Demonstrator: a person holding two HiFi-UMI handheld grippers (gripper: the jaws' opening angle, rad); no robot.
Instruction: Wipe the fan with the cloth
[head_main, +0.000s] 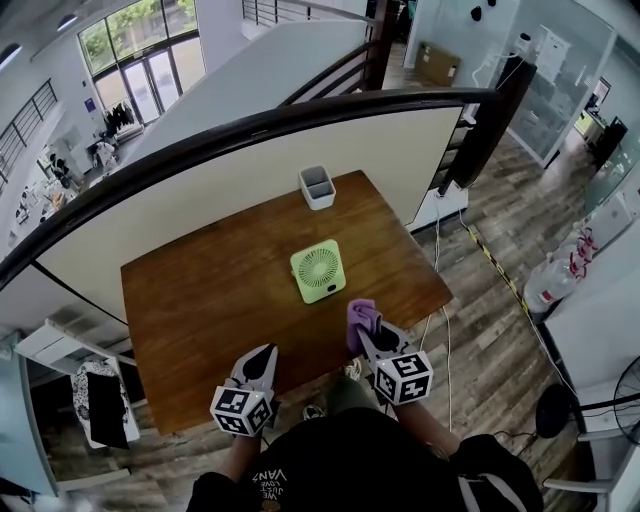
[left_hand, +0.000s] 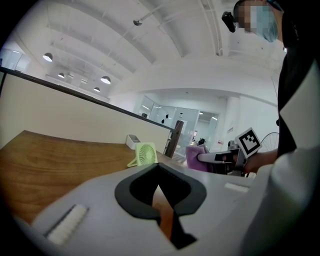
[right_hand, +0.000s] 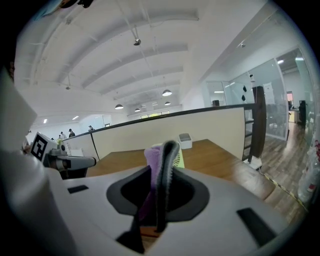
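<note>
Standing upright near the middle of the wooden table (head_main: 190, 300), the green fan (head_main: 318, 271) faces the person. At its five o'clock the right gripper (head_main: 368, 326) clamps the purple cloth (head_main: 358, 312), seemingly just short of it. The left gripper (head_main: 262, 355), at seven o'clock, is clenched empty.
</note>
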